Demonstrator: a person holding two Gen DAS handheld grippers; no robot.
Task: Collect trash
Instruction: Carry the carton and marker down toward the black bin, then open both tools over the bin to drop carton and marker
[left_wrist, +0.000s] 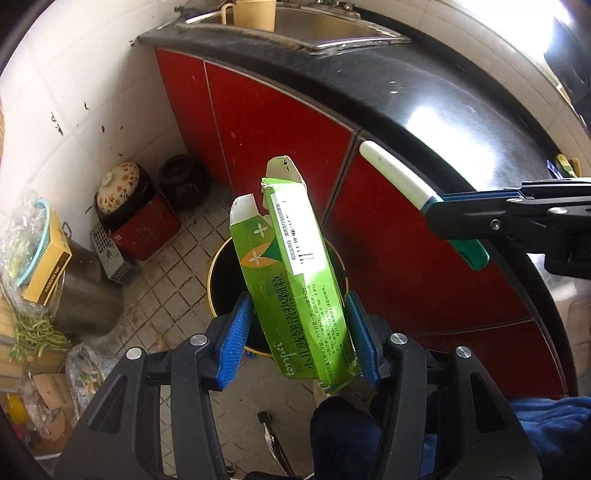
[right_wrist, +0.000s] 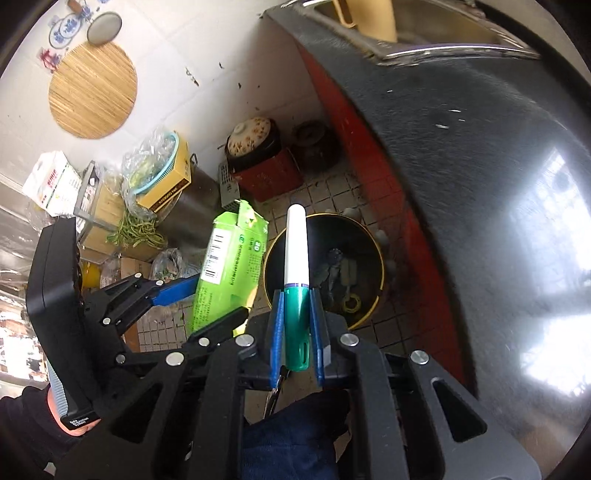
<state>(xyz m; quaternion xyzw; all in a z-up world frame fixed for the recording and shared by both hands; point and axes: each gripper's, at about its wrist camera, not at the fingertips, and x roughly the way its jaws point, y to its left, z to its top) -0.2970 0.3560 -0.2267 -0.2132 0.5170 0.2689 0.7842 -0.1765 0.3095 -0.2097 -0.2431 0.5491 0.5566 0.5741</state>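
My left gripper (left_wrist: 297, 301) is shut on a green medicine box (left_wrist: 291, 273), torn open at its top, held above a black trash bin with a yellow rim (left_wrist: 218, 258) on the tiled floor. The box also shows in the right wrist view (right_wrist: 229, 266), held by the left gripper (right_wrist: 218, 299). My right gripper (right_wrist: 297, 299) is shut on a white and green marker (right_wrist: 297, 273), pointing over the bin (right_wrist: 373, 236), which holds some trash. In the left wrist view the marker (left_wrist: 399, 177) and the right gripper (left_wrist: 434, 210) are at the right.
A black countertop (left_wrist: 424, 99) with red cabinet doors (left_wrist: 280, 122) runs along the right, with a steel sink (left_wrist: 325, 26) and a beige mug (left_wrist: 255, 13). Pots, a red box (left_wrist: 147, 225), bags, green beans (left_wrist: 37, 332) and cardboard crowd the floor at the left.
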